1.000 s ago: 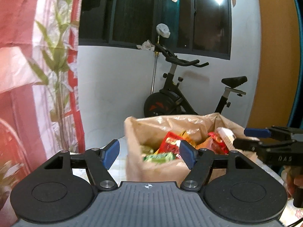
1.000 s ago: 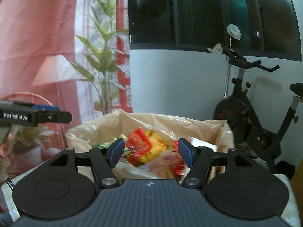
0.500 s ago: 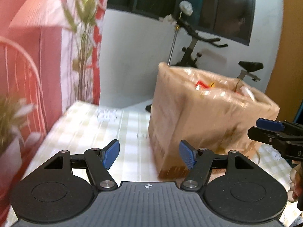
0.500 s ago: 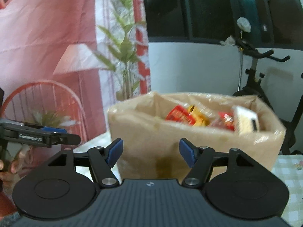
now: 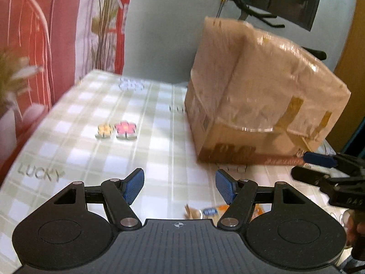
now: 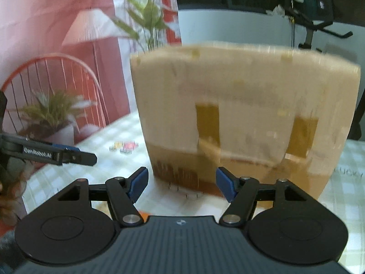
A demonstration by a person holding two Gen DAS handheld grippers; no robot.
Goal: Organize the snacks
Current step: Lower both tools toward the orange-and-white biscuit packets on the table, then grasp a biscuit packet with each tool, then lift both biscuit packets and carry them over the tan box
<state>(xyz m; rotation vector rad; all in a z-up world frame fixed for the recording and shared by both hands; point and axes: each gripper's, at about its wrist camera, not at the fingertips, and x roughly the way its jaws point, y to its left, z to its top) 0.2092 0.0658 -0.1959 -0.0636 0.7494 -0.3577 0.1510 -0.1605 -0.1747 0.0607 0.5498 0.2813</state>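
Note:
A tall cardboard box (image 5: pixel 257 96) wrapped in clear plastic stands on the checked tablecloth (image 5: pixel 91 118); it also fills the right wrist view (image 6: pixel 246 118). Its contents are hidden from this low angle. My left gripper (image 5: pixel 179 185) is open and empty, low over the cloth in front of the box's left corner. An orange snack packet (image 5: pixel 219 210) lies just under it, partly hidden. My right gripper (image 6: pixel 181 182) is open and empty, close in front of the box's side. Each gripper shows in the other's view, the right one (image 5: pixel 328 169) and the left one (image 6: pixel 57 154).
Two small flower-shaped pieces, yellow and pink (image 5: pixel 117 130), lie on the cloth left of the box. A potted plant (image 6: pixel 52 118) and a red wire chair (image 6: pixel 57 68) stand past the table's left edge. An exercise bike (image 6: pixel 314 27) stands behind the box.
Both grippers have dropped from above the box's open top to table level. The snacks inside have gone out of sight, and a packet on the cloth has come into view.

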